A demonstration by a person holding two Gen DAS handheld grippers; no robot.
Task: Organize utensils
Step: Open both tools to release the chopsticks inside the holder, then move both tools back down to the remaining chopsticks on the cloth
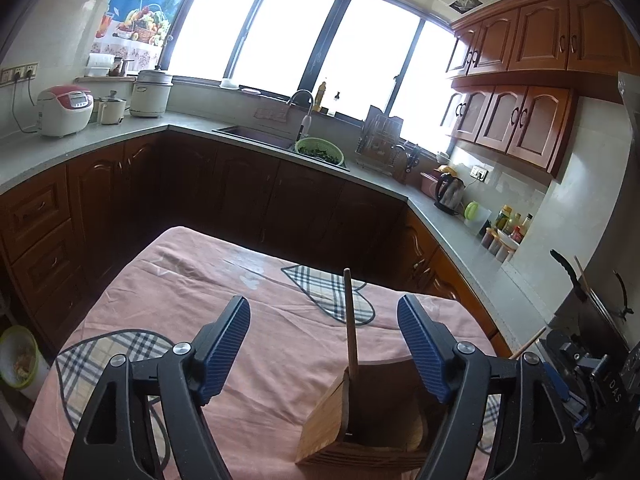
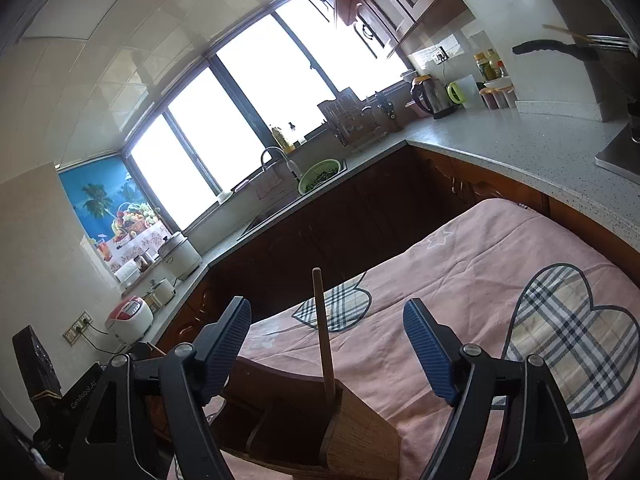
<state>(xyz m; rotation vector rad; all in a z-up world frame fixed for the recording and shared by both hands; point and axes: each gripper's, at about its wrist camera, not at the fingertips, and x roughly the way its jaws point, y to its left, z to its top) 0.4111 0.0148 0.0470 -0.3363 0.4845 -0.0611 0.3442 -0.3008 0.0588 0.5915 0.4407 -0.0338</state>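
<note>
Wooden stick (image 1: 351, 322) standing in the wooden holder (image 1: 362, 420); both grippers sitting spread, pinching nothing.

Holder is sitting near edge of the pink-clothed table (image 1: 192, 280), stick leaning in its left-hand slot. Left gripper (image 1: 324, 320) and right gripper (image 2: 328, 322) are flanking it, pads clear of the wood. Looks like a drop-off step finishing; next utensil isn't visible, so backing out comes first. Far and left cloth is lying open; counter edge running close on the right.

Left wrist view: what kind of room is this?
A home kitchen, most likely. A sink with a curved faucet sits under the wide window, a rice cooker stands on the L-shaped counter, and wooden wall cabinets hang at right.
</note>
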